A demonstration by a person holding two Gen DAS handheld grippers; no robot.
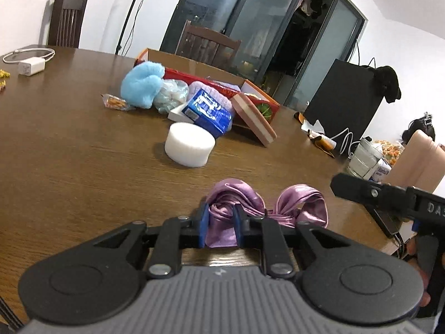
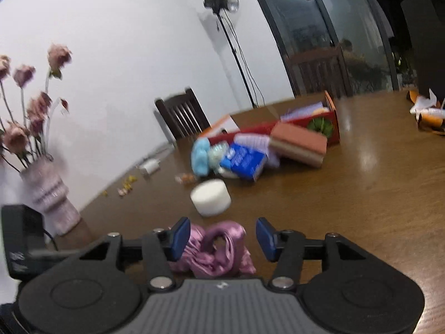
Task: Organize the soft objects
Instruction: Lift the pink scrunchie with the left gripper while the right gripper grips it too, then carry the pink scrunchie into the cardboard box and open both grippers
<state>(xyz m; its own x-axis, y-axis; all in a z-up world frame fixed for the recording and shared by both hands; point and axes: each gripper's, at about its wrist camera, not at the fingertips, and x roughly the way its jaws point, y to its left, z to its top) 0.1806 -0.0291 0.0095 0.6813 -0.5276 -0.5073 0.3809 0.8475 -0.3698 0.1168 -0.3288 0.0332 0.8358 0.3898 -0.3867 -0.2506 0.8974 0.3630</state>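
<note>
A purple satin bow (image 1: 278, 203) lies on the brown table (image 1: 69, 153) close in front. My left gripper (image 1: 221, 224) is shut on the bow's left loop. In the right wrist view my right gripper (image 2: 222, 236) is open, its blue pads either side of the bow (image 2: 219, 250). Further back lie a white foam cylinder (image 1: 190, 144), a blue plush (image 1: 143, 83), a blue packet (image 1: 210, 112), a pink sponge block (image 1: 254, 118) and an open red cardboard box (image 1: 194, 72).
A charger with cable (image 1: 29, 61) and candy wrappers (image 1: 115, 102) lie at the left. A vase of dried roses (image 2: 50, 192) stands at the table's near left edge. Chairs (image 1: 66, 18) stand behind the table. A black speaker (image 1: 342, 103) and clutter are at the right.
</note>
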